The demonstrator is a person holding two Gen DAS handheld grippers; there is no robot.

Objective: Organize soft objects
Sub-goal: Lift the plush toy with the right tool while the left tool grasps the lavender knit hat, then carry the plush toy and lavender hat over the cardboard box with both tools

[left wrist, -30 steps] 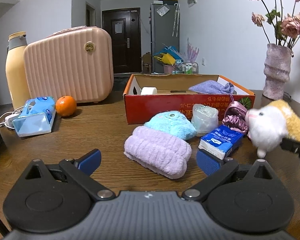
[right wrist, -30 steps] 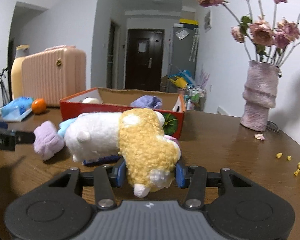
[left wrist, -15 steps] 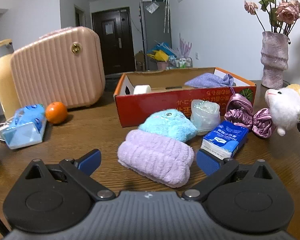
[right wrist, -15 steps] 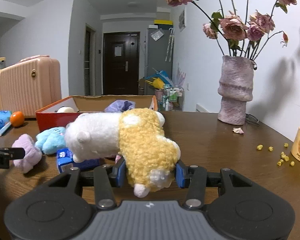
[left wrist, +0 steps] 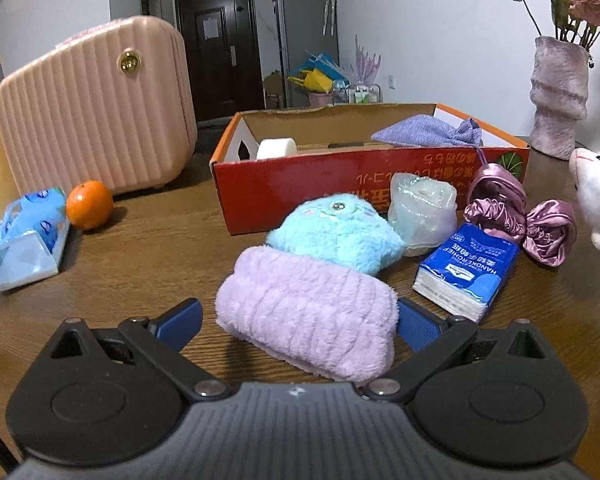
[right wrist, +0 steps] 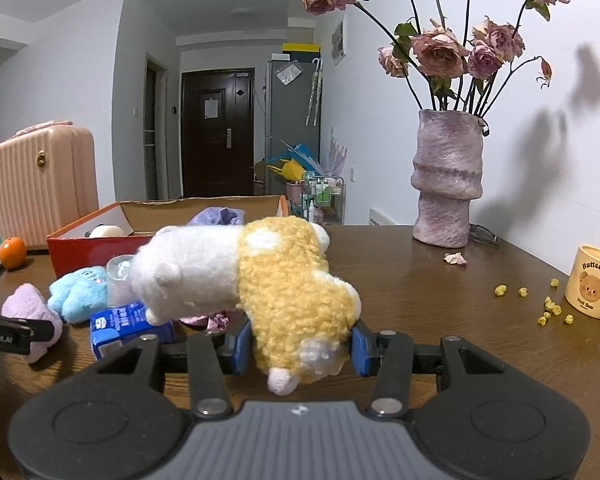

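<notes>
In the right wrist view, the right gripper [right wrist: 298, 346] pinches the yellow rear of a white-and-yellow plush animal [right wrist: 244, 276] at the frame's centre, held above the wooden table [right wrist: 440, 320]. In the left wrist view, the left gripper [left wrist: 298, 322] stands spread, its blue pads on either side of a lilac fluffy roll [left wrist: 306, 312] at lower centre, without pressing it. Behind the roll lies a blue plush toy [left wrist: 336, 236], then a red cardboard box [left wrist: 300, 184] holding a purple cloth [left wrist: 428, 132]. A blue tissue pack [left wrist: 466, 268] lies right of centre.
</notes>
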